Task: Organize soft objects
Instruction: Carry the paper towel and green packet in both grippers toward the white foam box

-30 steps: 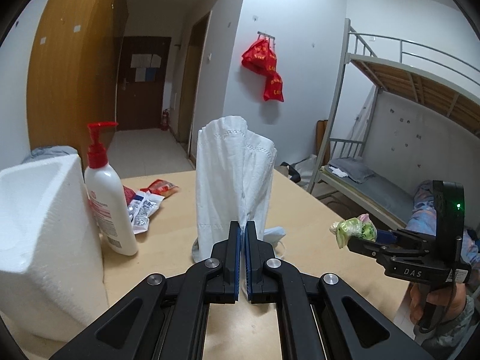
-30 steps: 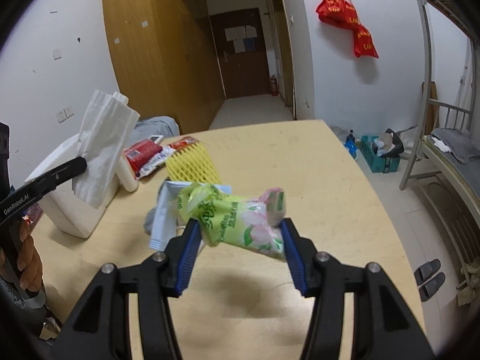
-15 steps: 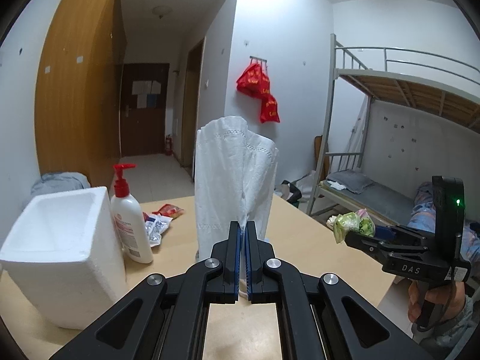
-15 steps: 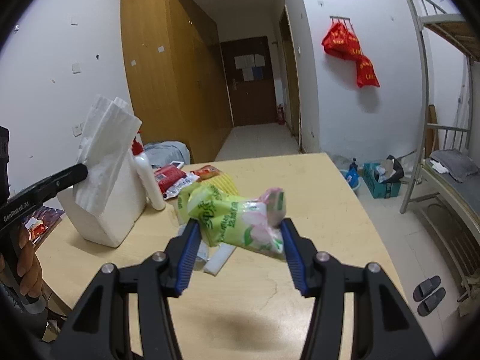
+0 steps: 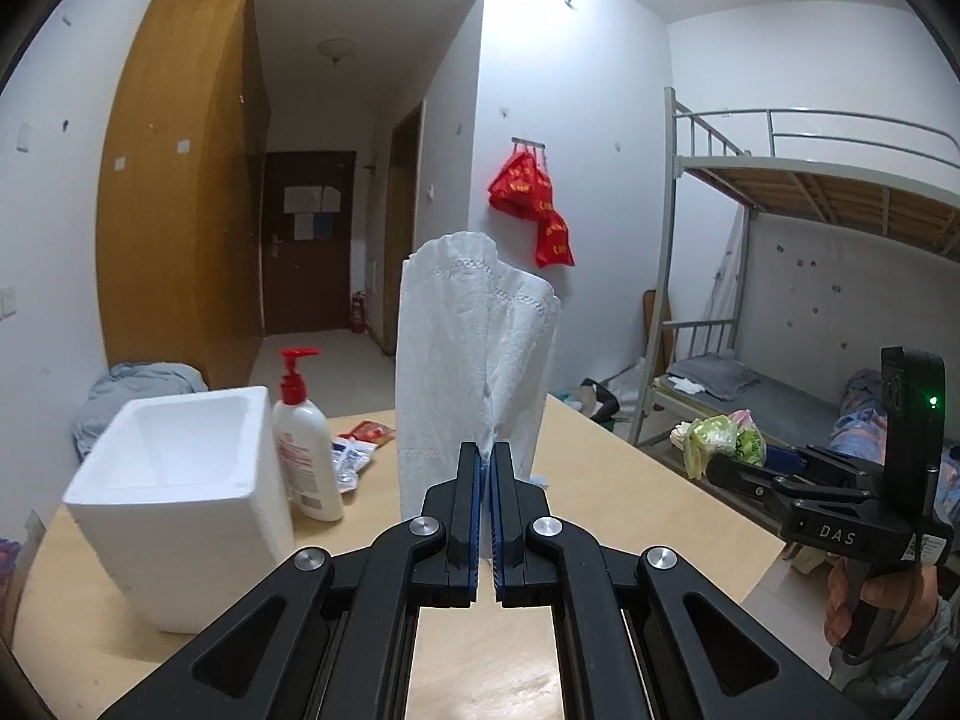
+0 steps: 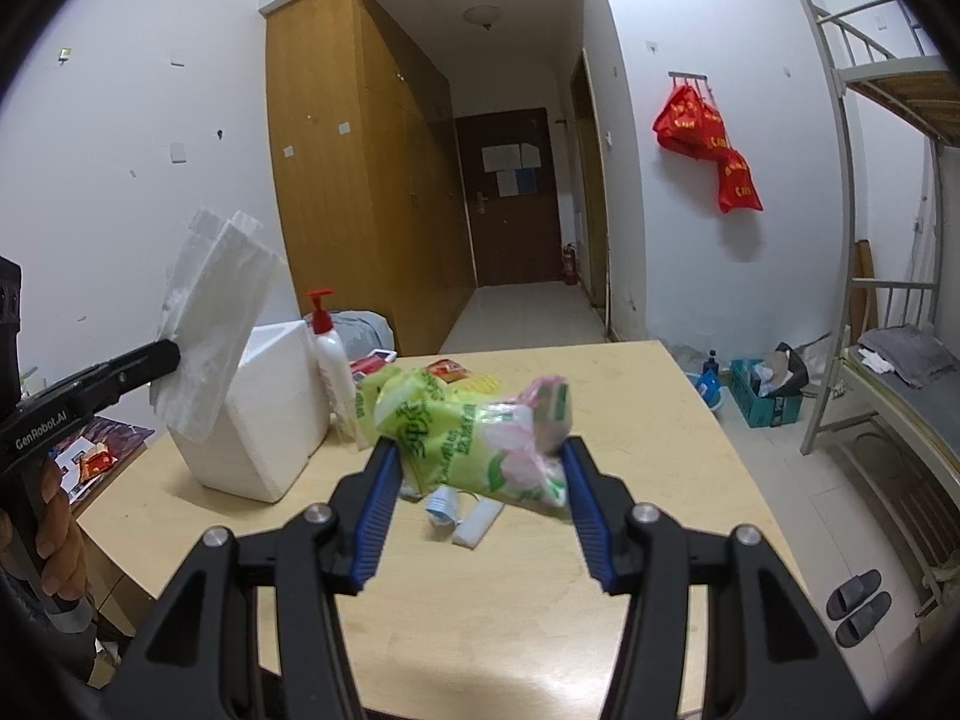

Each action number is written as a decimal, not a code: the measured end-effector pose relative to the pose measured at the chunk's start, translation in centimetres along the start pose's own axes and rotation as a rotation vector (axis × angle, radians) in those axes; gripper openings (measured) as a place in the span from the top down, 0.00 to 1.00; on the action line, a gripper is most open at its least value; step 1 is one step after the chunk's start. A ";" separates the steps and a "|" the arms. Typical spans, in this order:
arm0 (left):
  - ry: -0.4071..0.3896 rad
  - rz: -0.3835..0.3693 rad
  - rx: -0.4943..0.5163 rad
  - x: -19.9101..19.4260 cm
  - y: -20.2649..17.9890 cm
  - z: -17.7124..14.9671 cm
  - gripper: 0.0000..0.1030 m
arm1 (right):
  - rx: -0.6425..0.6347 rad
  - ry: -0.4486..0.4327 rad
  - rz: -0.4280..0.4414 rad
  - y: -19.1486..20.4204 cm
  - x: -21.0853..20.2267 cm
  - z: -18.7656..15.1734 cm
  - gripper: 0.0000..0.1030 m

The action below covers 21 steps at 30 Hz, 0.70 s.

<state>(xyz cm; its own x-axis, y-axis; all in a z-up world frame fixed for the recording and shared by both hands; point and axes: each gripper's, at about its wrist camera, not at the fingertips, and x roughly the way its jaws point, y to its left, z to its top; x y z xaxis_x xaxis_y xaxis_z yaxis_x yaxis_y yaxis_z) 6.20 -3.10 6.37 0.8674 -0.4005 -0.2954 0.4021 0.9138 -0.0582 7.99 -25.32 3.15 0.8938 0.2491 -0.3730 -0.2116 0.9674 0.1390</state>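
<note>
left tongs (image 5: 486, 468) pinched tight on a white tissue (image 5: 474, 360), right tongs (image 6: 477, 468) half-spread gripping a green packet (image 6: 474, 426).

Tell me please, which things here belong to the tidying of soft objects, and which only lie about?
Belong to the job:
- white tissue, pinched in the left gripper
- green tissue pack, held in the right gripper
- white foam box, probably the container

Lying about:
- pump bottle
- snack packets
- table
</note>
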 end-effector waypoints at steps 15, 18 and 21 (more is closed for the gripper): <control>-0.015 0.179 -0.054 -4.7 4.3 -0.5 0.97 | -0.062 -0.010 0.132 4.8 1.7 0.7 0.44; -0.024 0.215 -0.068 -5.7 5.4 -0.7 0.97 | -0.082 -0.007 0.167 6.2 2.3 0.9 0.44; -0.038 0.247 -0.082 -6.5 6.3 -0.8 0.97 | -0.098 -0.009 0.202 7.4 2.8 1.3 0.44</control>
<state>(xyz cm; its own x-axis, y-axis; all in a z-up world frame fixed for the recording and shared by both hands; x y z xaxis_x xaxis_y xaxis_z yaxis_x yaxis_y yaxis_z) 2.82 5.33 7.19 0.9473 -0.1652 -0.2746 0.1528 0.9860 -0.0661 9.39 -17.55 4.30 0.8327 0.4379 -0.3388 -0.4235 0.8979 0.1199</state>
